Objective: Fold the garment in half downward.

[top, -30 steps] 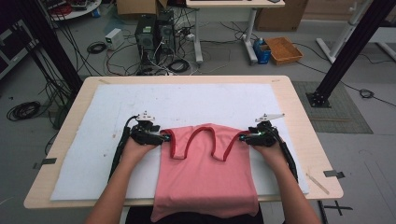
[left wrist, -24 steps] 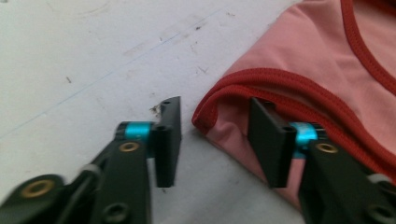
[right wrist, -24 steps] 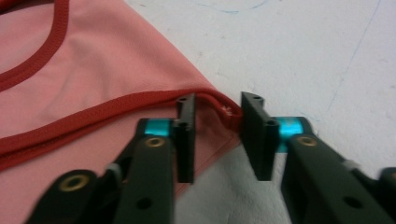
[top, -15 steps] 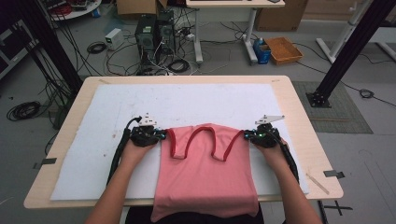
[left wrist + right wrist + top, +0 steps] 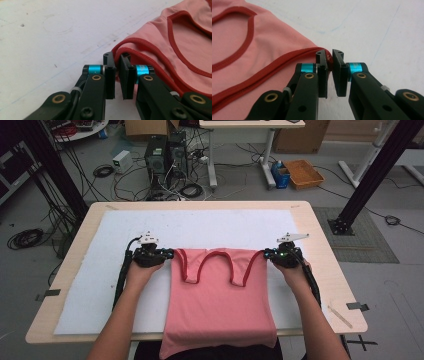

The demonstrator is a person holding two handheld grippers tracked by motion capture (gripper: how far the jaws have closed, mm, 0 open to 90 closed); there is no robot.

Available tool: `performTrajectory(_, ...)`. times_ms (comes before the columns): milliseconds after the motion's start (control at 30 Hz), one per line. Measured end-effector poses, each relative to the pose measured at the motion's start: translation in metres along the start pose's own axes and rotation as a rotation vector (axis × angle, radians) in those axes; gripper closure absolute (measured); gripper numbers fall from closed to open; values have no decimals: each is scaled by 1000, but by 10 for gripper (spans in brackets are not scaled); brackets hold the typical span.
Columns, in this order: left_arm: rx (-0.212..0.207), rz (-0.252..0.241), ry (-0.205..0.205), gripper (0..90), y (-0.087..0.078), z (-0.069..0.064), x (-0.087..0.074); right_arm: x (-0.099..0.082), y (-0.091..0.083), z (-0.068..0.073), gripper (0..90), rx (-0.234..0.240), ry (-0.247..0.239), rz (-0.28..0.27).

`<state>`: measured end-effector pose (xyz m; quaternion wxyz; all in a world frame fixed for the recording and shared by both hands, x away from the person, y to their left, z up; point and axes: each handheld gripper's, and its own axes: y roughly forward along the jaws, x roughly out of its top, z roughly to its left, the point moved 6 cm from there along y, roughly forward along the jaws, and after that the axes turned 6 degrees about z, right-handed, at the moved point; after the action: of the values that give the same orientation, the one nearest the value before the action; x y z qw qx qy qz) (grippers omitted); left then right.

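Each hand-held gripper, left (image 5: 117, 75) and right (image 5: 330, 75), has just clamped tight on a shoulder strap of the pink tank top (image 5: 220, 300), which lies flat on the table (image 5: 320, 255), hem overhanging the near edge. The thin fabric looks limp and light; the red-bound straps give the firmest hold.

Pink sleeveless fabric top with dark red trim (image 5: 220, 305) is lying flat, straps pointing away, hem hanging over the near edge of the counter (image 5: 320, 250), shoulder corners stretching outward.

Right claw (image 5: 330, 58) pinching pink top (image 5: 259, 47) (red-trimmed corner), on white table cover (image 5: 372, 30)
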<state>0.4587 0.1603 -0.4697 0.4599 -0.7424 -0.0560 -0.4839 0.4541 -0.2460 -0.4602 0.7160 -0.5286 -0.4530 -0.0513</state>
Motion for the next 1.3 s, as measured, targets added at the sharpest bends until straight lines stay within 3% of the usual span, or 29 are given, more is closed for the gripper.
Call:
performTrajectory(200,17,0,9,836,2,11,17,23,0,-8,837,-5,4,-32)
performTrajectory(300,16,-24,-8,836,2,17,29,34,1,-14,837,-21,5,-27)
performTrajectory(600,44,-71,-10,836,-4,34,66,75,-4,-31,837,-67,51,-93)
performTrajectory(733,24,-91,-10,836,-5,30,65,81,-4,-30,836,-62,39,-86)
performTrajectory(1000,0,-96,-15,834,-6,28,54,68,-4,-30,835,-15,61,-83)
performTrajectory(1300,-28,-123,1,833,-16,21,44,70,-11,-17,835,16,17,-96)
